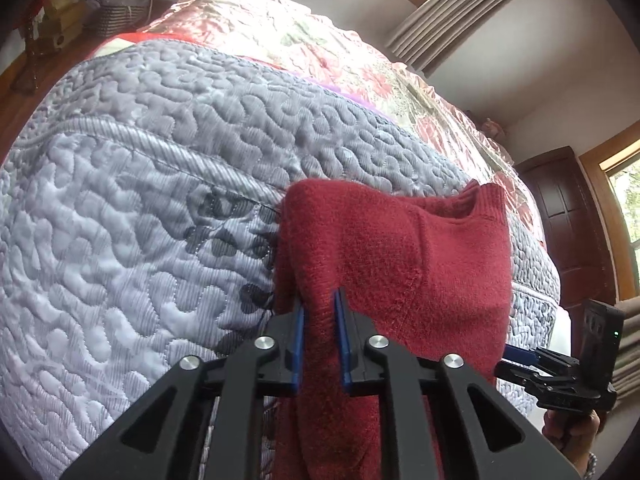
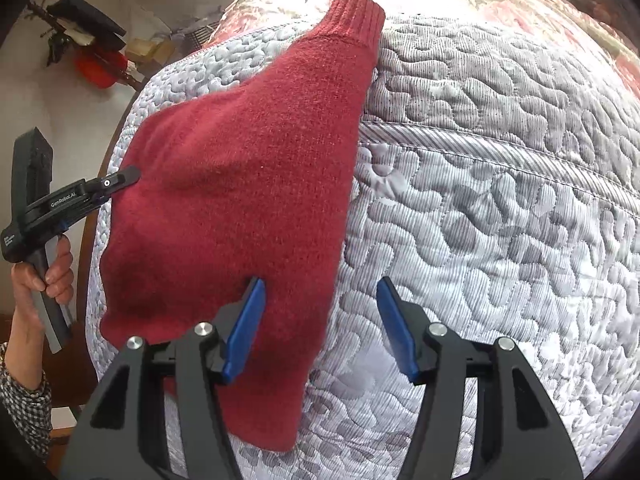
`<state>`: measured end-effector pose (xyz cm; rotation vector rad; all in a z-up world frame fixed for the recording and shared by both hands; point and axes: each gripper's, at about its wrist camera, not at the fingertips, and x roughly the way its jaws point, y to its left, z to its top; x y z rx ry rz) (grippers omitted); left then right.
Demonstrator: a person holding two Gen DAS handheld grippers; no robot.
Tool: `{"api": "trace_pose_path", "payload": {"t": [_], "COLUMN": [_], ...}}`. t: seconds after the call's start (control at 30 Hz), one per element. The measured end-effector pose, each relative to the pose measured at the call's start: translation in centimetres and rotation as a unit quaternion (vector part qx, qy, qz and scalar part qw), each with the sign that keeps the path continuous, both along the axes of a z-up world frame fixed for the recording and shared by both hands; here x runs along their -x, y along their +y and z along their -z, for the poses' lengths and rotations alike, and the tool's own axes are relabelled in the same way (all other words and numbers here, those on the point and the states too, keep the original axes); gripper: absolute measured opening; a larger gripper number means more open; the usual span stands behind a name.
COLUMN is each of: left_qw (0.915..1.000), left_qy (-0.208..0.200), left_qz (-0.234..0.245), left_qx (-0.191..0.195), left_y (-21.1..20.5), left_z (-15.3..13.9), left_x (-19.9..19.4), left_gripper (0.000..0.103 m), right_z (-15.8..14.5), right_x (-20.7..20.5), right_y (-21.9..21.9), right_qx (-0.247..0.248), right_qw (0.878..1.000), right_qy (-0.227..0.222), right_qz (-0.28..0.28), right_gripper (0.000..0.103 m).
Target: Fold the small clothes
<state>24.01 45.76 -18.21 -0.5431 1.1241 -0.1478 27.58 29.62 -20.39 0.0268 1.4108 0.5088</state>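
We've got the left gripper [image 1: 320, 320] pinched tight on the edge of the fuzzy red knit sweater [image 2: 240, 184], while our right gripper [image 2: 320, 320] hangs spread wide over it, sweater draped across the grey quilted bedspread [image 2: 480, 200].

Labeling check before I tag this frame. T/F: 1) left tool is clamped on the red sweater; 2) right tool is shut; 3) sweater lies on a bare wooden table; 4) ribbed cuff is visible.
1) The left tool is clamped on the red sweater: true.
2) The right tool is shut: false, its jaws are wide apart, gripping nothing.
3) The sweater lies on a wooden table: false, on a grey quilted bedspread.
4) A ribbed cuff is visible: true.
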Motion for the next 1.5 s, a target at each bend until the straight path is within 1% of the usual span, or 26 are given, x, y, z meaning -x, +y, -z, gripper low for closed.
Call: {"api": "trace_pose_path", "payload": {"t": [0.03,0.07,0.1,0.13,0.17,0.23,0.3,0.47,0.6,0.77,0.8,0.83,0.9,0.97,1.0,1.03,1.07,1.13,1.27,1.4,1.5], "left_qw": [1.0000,0.9999,0.9997,0.9993,0.9986,0.9971,0.9958,0.9887,0.9853,0.9797,0.9794,0.9790,0.9775,0.9778,0.9781,0.9781,0.9783,0.9788,0.9768,0.9755,0.9738], "left_qy": [0.004,0.009,0.008,0.004,0.003,0.015,0.025,0.052,0.067,0.083,0.081,0.079,0.080,0.076,0.072,0.068,0.063,0.054,0.041,0.026,0.019], "left_qz": [0.000,0.005,0.011,0.019,0.029,0.041,0.046,0.061,0.067,0.093,0.097,0.104,0.109,0.105,0.104,0.103,0.102,0.103,0.091,0.095,0.104], "left_qx": [0.005,0.013,0.021,0.032,0.044,0.063,0.075,0.126,0.142,0.157,0.157,0.156,0.162,0.165,0.165,0.168,0.169,0.169,0.190,0.197,0.201], "left_y": [0.1,0.1,0.1,0.1,0.2,0.3,0.4,0.1,-0.7,-2.1,-2.3,-2.6,-3.1,-3.1,-3.1,-3.0,-2.9,-2.4,-1.8,-2.8,-4.7], "left_z": [-0.4,-0.9,-1.3,-1.6,-1.8,-1.5,-0.9,1.8,3.7,5.6,5.5,5.5,5.8,6.0,6.0,5.9,5.7,5.3,4.7,3.3,2.2], "left_x": [0.3,0.6,0.8,1.3,1.7,2.4,2.8,2.9,1.5,0.2,0.2,0.2,0.1,0.2,0.3,0.6,0.9,1.4,2.4,3.6,4.5], "left_gripper": [0.040,0.052,0.068,0.074,0.075,0.080,0.080,0.080,0.080,0.080,0.075,0.066,0.054,0.049,0.044,0.040,0.039,0.037,0.035,0.034,0.034], "right_z": [-0.2,-0.5,-0.7,-0.9,-1.0,-1.2,-0.9,0.3,1.0,2.2,2.5,2.7,3.6,4.4,4.6,4.7,4.8,4.5,3.5,1.9,0.2], "right_x": [0.0,0.0,0.1,0.1,0.2,0.2,0.3,0.1,-0.6,-1.1,-1.2,-1.1,-1.7,-1.9,-2.0,-2.0,-1.9,-1.9,-1.4,-0.5,0.6], "right_y": [-0.3,-0.5,-0.8,-1.1,-1.4,-1.5,-1.5,-1.0,-0.1,0.3,0.5,0.6,1.1,1.3,1.3,1.2,0.9,0.5,-1.0,-1.8,-3.8], "right_qx": [-0.003,-0.008,-0.014,-0.022,-0.032,-0.044,-0.041,-0.045,-0.054,-0.074,-0.080,-0.084,-0.091,-0.105,-0.116,-0.130,-0.144,-0.160,-0.207,-0.207,-0.211], "right_qw": [1.000,1.000,1.000,1.000,0.999,0.999,0.999,0.999,0.998,0.996,0.995,0.995,0.994,0.991,0.990,0.988,0.985,0.983,0.973,0.975,0.975], "right_qy": [0.000,-0.001,-0.001,0.000,0.002,0.005,0.007,0.022,0.029,0.045,0.049,0.054,0.064,0.077,0.081,0.084,0.090,0.086,0.092,0.077,0.063], "right_qz": [0.001,0.003,0.004,0.006,0.008,0.008,0.010,0.013,0.012,0.014,0.015,0.017,0.019,0.027,0.029,0.030,0.034,0.031,0.044,0.032,0.029], "right_gripper": [0.059,0.060,0.063,0.065,0.066,0.067,0.068,0.068,0.070,0.073,0.073,0.073,0.075,0.076,0.071,0.059,0.057,0.046,0.041,0.039,0.039]}}
